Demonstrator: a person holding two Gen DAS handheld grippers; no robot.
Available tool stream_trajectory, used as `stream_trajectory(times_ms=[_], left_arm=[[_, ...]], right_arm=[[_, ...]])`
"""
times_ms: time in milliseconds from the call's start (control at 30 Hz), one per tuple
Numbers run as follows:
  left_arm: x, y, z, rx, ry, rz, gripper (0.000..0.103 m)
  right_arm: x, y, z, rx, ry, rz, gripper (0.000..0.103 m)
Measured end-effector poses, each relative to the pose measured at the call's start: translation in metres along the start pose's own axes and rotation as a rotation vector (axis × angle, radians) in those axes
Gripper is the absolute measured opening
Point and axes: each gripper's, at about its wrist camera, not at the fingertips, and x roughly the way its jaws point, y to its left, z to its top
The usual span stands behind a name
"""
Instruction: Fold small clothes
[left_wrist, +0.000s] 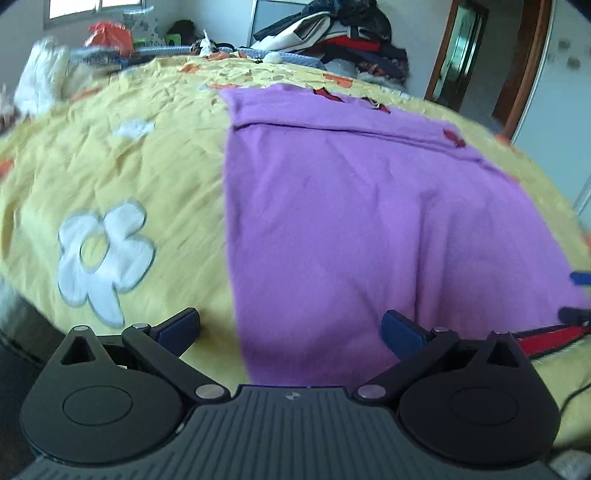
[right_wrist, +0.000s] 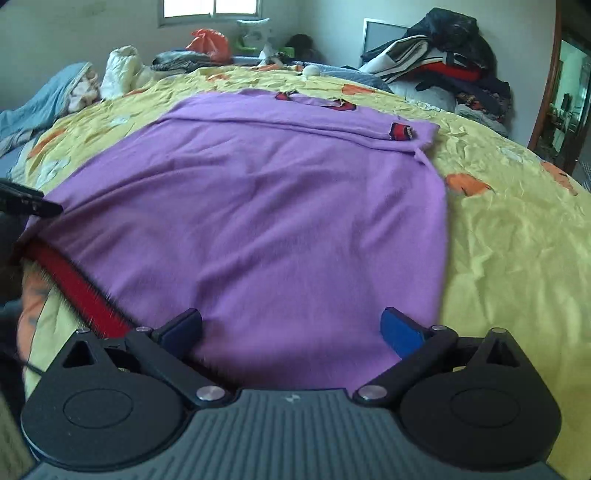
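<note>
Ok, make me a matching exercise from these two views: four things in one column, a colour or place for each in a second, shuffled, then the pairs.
Things:
1. sweater
2. hem band
3. flower patch
4. clothes pile

Descriptions:
A. white, on the yellow bedspread
B. red, along the sweater's near edge
C. heaped at the far side of the bed
D. purple, spread flat

Pairs: 1-D, 2-B, 3-A, 4-C

A purple garment (right_wrist: 258, 206) lies spread flat on the bed; sleeves folded across its far end; red hem nearest.
</note>
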Motion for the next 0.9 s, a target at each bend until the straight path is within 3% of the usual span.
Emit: stream_trajectory(times_ms=[167, 233, 367, 433, 467, 500, 633, 800, 867, 900], left_arm=[[0.011, 0.040, -0.017, -0.204, 0.049, -0.214, 0.098], [0.011, 0.047, -0.021, -0.234, 0.042, -0.280, 0.091], [0.013, 0.049, -0.032, -0.255, 0.078, -0.417, 0.088], [0.016, 0.048, -0.036, -0.243, 0.080, -0.440, 0.066], [0.018, 0.050, -0.037, -0.253, 0.088, -0.468, 0.061], [0.020, 0.054, -0.038, -0.283, 0.090, -0.513, 0.049], [0.021, 0.065, -0.037, -0.347, 0.072, -0.582, 0.020], [0.019, 0.082, -0.040, -0.460, 0.027, -0.686, 0.013], [0.019, 0.084, -0.043, -0.485, 0.019, -0.701, 0.025], [0.020, 0.082, -0.044, -0.488, 0.015, -0.704, 0.038]], right_arm=[[-0.010, -0.018, -0.008, 0.031, -0.057, -0.062, 0.103], [-0.010, -0.029, -0.009, 0.075, -0.075, -0.074, 0.103], [-0.008, -0.041, -0.006, 0.180, -0.039, -0.045, 0.103], [-0.010, -0.038, -0.007, 0.153, -0.048, -0.050, 0.103], [-0.011, -0.035, -0.008, 0.132, -0.053, -0.063, 0.103], [-0.012, -0.035, -0.009, 0.126, -0.055, -0.064, 0.103], [-0.014, -0.038, -0.014, 0.165, -0.043, -0.012, 0.103], [-0.019, -0.042, -0.016, 0.205, -0.050, 0.050, 0.103], [-0.023, -0.045, -0.018, 0.224, -0.054, 0.056, 0.103], [-0.024, -0.046, -0.019, 0.226, -0.052, 0.054, 0.103]])
